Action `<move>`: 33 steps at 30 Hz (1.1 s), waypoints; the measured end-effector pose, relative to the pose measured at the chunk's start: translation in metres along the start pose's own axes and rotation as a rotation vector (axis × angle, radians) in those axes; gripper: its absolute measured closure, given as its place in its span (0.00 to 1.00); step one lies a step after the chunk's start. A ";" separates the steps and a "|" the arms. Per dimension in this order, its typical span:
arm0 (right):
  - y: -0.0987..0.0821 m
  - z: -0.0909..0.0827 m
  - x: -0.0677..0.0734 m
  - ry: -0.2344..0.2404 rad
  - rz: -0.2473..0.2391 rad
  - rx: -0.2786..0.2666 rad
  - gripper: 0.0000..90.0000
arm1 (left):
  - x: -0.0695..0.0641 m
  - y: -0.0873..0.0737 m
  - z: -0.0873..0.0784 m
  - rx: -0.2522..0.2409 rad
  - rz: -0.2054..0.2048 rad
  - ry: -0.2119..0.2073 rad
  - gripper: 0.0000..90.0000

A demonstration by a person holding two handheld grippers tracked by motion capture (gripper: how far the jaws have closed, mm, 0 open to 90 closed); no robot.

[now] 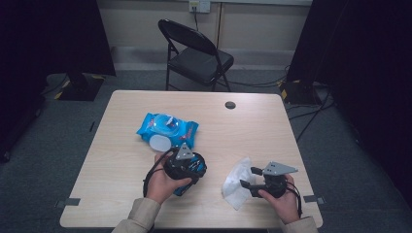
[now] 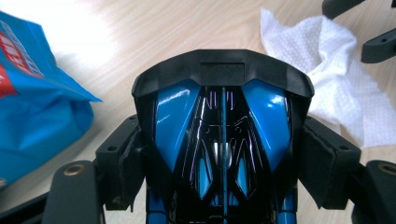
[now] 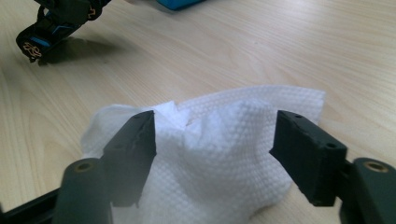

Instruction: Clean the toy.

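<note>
left tool [image 2: 219, 154]: clamped on glossy blue-black toy car | right tool [image 3: 219, 154]: open, straddling crumpled white wipe [image 3: 210, 154]

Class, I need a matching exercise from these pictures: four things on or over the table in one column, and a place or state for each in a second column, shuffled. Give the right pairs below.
Things
1. wipes packet
2. white wipe
3. blue and black object
4. right gripper

Places or states
A. clamped between the left gripper's jaws
B. jaws open, one on either side of the crumpled cloth
C. lies on the table with its round lid flipped open
D. crumpled on the table, near the person's right hand

Pairs: 1-C, 2-D, 3-A, 4-B
</note>
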State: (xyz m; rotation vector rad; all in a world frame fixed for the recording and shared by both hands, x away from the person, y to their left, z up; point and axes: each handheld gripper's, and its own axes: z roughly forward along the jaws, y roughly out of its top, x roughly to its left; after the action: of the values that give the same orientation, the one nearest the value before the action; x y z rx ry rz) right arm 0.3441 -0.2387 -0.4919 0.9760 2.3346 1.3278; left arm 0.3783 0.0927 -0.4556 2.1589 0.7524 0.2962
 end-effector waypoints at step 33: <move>-0.004 0.021 0.005 -0.001 -0.013 0.122 0.97 | 0.001 0.009 -0.027 -0.069 -0.003 0.005 0.28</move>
State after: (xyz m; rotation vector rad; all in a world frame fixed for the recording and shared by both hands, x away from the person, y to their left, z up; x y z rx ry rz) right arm 0.3501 -0.2229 -0.5067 0.9949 2.4414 1.1916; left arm 0.3704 0.1060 -0.4315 2.0930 0.7377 0.3213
